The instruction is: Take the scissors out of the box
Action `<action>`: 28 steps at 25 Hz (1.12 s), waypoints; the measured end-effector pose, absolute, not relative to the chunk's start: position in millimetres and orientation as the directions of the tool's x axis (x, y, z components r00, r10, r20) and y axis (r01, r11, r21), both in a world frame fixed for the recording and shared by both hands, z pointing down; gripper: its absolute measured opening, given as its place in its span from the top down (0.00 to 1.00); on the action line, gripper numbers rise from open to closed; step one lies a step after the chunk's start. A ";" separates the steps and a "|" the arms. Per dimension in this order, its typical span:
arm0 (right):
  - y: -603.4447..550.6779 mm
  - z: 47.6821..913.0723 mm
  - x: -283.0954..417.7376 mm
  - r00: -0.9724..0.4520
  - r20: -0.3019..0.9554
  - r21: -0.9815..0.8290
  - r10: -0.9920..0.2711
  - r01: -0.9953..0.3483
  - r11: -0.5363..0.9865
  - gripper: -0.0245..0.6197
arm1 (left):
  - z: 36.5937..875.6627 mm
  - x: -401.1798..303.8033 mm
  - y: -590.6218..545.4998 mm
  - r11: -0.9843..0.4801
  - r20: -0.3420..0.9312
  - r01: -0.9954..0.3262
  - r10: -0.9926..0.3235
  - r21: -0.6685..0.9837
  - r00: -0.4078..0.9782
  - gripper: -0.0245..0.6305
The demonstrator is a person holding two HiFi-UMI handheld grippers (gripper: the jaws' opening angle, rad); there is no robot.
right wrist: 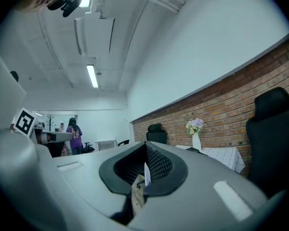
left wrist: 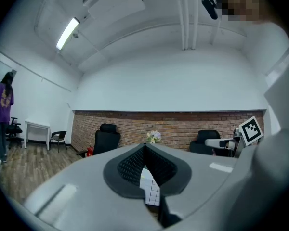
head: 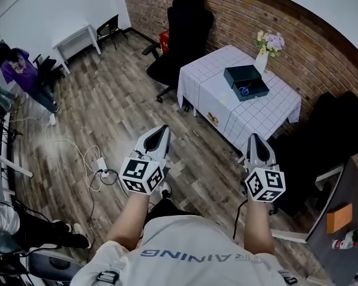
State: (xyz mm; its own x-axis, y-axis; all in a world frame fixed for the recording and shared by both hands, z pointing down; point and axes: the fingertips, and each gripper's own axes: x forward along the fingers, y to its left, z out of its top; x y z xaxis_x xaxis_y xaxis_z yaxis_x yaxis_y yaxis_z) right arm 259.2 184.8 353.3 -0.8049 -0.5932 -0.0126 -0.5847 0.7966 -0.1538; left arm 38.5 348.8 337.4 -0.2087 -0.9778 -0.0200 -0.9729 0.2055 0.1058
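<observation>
Grey shirt (head: 185, 249) bearing the readable letters "AINING" lies nearest, and two forearms reach out level from it. Each forearm carries one grey hand-held tool with a cube of black-and-white square markers. The left gripper (head: 163, 128) has its jaws drawn together on nothing, and so has the right gripper (head: 254, 137). Both hang over bare wood-plank floor (head: 119, 100), wide open to the left apart from one tangle of white and black cables (head: 98, 167). Ahead of the right gripper stands one square table under a white checked cloth (head: 268, 115), its near corner just beyond that gripper's tip. On the cloth sits one dark open box (head: 237, 74), and one pair of blue-handled scissors (head: 244, 90) lies inside it, well apart from both grippers. One white vase of pale flowers (head: 262, 57) stands just behind the box. Two black office chairs flank the table, one on the left (head: 185, 34) and one on the right (head: 331, 139). Behind them runs a red brick wall (head: 238, 14).
</observation>
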 end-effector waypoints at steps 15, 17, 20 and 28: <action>108.4 370.6 172.9 -0.774 0.095 -0.125 -0.626 -0.633 0.764 0.94 | 365.9 -55.5 253.2 0.133 0.032 -0.978 -0.991 0.163 -0.130 0.96; 95.9 369.4 153.6 -0.762 0.106 -0.119 -0.639 -0.647 0.753 0.94 | 364.2 -77.2 235.9 0.115 0.037 -0.983 -0.993 0.144 -0.111 0.96; 74.9 369.4 129.8 -0.732 0.127 -0.115 -0.670 -0.682 0.723 0.94 | 364.2 -103.7 208.8 0.064 0.041 -0.989 -0.997 0.137 -0.059 0.96; 42.9 378.0 93.1 -0.665 0.169 -0.112 -0.728 -0.746 0.656 0.94 | 380.3 -155.9 155.2 -0.023 0.070 -0.984 -0.997 0.176 0.036 0.96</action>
